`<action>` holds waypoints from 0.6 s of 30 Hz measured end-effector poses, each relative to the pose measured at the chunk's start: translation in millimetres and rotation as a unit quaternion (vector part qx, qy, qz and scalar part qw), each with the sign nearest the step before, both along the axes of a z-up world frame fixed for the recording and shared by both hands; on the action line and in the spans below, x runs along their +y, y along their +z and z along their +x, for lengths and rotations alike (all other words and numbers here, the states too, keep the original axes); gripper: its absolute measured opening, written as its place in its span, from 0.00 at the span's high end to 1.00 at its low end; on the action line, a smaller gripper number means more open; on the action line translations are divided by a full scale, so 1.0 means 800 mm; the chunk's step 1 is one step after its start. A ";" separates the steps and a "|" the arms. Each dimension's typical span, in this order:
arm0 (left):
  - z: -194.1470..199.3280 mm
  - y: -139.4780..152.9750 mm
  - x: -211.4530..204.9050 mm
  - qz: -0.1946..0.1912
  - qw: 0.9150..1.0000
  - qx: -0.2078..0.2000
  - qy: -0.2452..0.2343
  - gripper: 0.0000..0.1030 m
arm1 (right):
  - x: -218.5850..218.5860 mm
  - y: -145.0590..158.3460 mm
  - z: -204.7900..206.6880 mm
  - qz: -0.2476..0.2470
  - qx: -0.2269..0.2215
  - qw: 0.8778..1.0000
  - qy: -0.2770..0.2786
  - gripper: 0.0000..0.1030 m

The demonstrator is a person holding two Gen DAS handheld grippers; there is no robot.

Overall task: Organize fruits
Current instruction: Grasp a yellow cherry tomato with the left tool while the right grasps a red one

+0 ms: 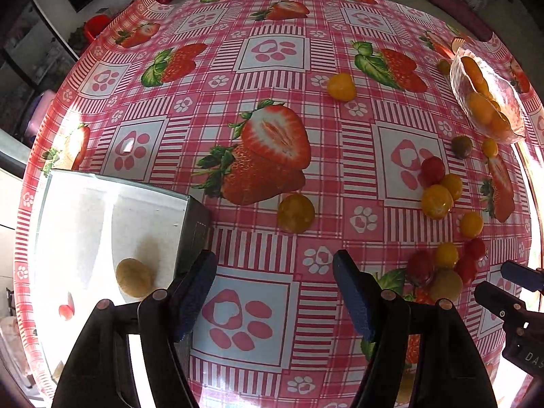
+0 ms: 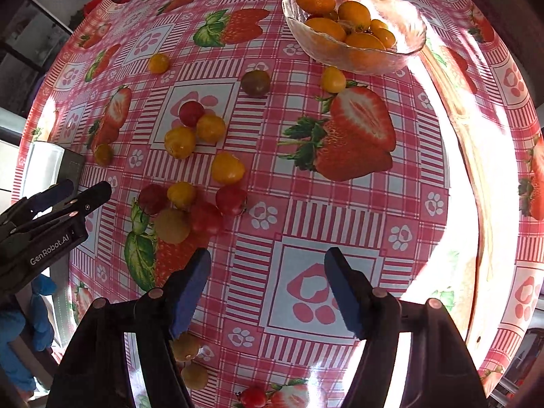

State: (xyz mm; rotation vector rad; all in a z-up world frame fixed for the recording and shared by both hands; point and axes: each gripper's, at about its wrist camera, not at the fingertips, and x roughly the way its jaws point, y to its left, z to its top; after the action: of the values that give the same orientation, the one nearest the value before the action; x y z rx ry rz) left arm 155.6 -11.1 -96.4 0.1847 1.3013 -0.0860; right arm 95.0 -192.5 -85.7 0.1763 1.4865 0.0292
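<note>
Several red and yellow cherry tomatoes [image 2: 190, 200] lie loose on the strawberry-print tablecloth; they also show at the right of the left wrist view [image 1: 438, 197]. A glass bowl [image 2: 391, 61] at the far side holds several orange-yellow fruits [image 2: 353, 15]; it shows at the far right of the left wrist view [image 1: 510, 102]. A white box [image 1: 85, 210] at the left holds one yellowish fruit [image 1: 134, 277]. My left gripper [image 1: 275, 292] is open and empty beside the box. My right gripper [image 2: 268, 285] is open and empty, just right of the tomato cluster.
A lone yellow tomato [image 1: 295, 212] lies ahead of the left gripper, another [image 1: 341, 86] farther back. A dark tomato [image 2: 255, 82] sits near the bowl. The table edge [image 2: 476, 170] curves at the right. More tomatoes [image 2: 185, 346] lie under the right gripper.
</note>
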 end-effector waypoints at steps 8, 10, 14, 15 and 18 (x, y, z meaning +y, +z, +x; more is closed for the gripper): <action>0.025 -0.002 -0.014 -0.008 1.000 -0.017 -0.005 0.30 | 0.013 -0.002 0.016 0.009 -0.031 0.999 0.037 0.43; 0.028 -0.002 -0.016 -0.012 1.000 -0.021 -0.009 0.30 | 0.016 -0.001 0.021 0.009 -0.036 0.998 0.044 0.43; 0.027 -0.001 -0.016 -0.024 0.999 -0.027 -0.017 0.44 | 0.020 0.000 0.029 0.010 -0.039 0.998 0.052 0.68; 0.025 0.001 -0.017 -0.028 0.999 -0.028 -0.022 0.50 | 0.021 0.000 0.033 0.010 -0.037 0.998 0.050 0.74; 0.023 0.003 -0.021 -0.042 0.998 -0.025 -0.034 0.77 | 0.018 0.000 0.034 0.017 -0.037 0.998 0.041 0.80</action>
State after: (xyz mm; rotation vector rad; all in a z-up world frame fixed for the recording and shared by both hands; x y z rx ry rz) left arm 173.6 -27.5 -94.0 0.1586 1.2386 -0.1924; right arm 122.6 -177.8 -85.4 0.1412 1.4193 0.1263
